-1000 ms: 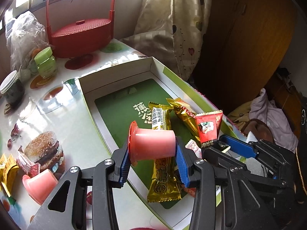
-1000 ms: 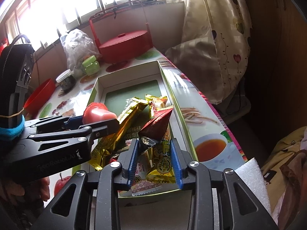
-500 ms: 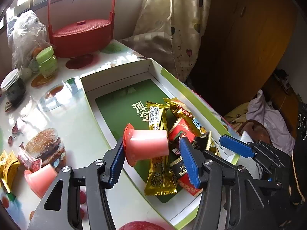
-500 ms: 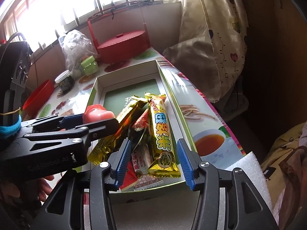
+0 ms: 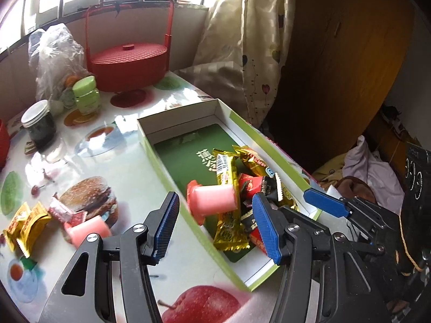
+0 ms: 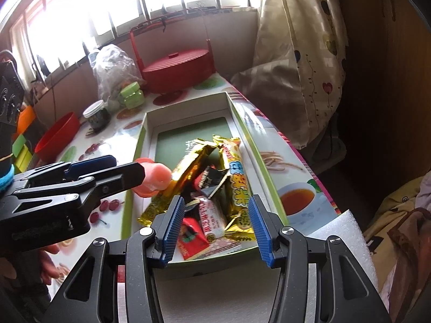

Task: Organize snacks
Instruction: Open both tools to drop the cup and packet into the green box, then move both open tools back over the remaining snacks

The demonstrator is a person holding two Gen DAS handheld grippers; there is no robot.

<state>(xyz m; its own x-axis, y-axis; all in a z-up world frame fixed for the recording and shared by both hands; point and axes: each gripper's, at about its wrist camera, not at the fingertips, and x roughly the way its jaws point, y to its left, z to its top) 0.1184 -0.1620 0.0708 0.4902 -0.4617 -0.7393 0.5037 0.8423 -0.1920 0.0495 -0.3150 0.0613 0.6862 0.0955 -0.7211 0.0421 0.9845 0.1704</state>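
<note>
Here, the left gripper [image 5: 215, 226], its fingers just opened wide and holding nothing, hangs above the pink jelly cup [image 5: 212, 200] lying among wrapped snacks [image 6: 215, 188] in the green box [image 5: 242, 126]; the right gripper [image 6: 215, 228] likewise stands open, empty.

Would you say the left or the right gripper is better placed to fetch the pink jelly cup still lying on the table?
Left, probably. The left gripper is open and empty, and the pink jelly cup on the table lies just off its left finger. The right gripper hangs over the box, farther away.
</note>
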